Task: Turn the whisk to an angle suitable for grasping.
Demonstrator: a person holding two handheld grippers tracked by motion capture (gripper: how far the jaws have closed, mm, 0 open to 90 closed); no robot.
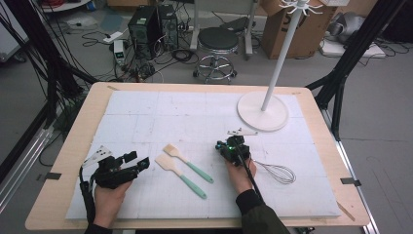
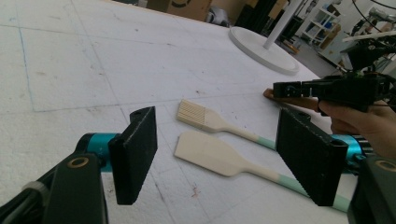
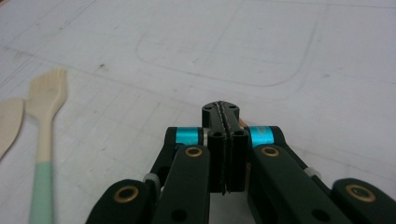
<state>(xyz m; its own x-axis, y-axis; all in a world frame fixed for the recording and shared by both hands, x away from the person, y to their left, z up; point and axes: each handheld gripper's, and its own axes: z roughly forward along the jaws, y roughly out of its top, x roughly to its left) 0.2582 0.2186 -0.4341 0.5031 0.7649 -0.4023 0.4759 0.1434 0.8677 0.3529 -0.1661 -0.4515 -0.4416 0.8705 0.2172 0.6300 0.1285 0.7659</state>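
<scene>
Two pale utensils with mint-green handles lie just ahead of the wide-open left gripper (image 2: 219, 158).

Between its spread jaws sit the flat cream spatula with a mint-green handle (image 2: 219, 156) and, just beyond it, the cream slotted-head brush with a mint-green handle (image 2: 210, 120); the jaws hold nothing. Both look light and stiff, with smooth handles that could slip, so a grip across the narrow neck or handle seems the best hold. Beyond them, the right gripper (image 3: 224, 116) has its jaws pressed together, empty. Off to its right lies a wire whisk (image 1: 278, 172); farther ahead on the white foam-covered table (image 1: 146, 112) stands a white round-based stand (image 1: 263, 111).
</scene>
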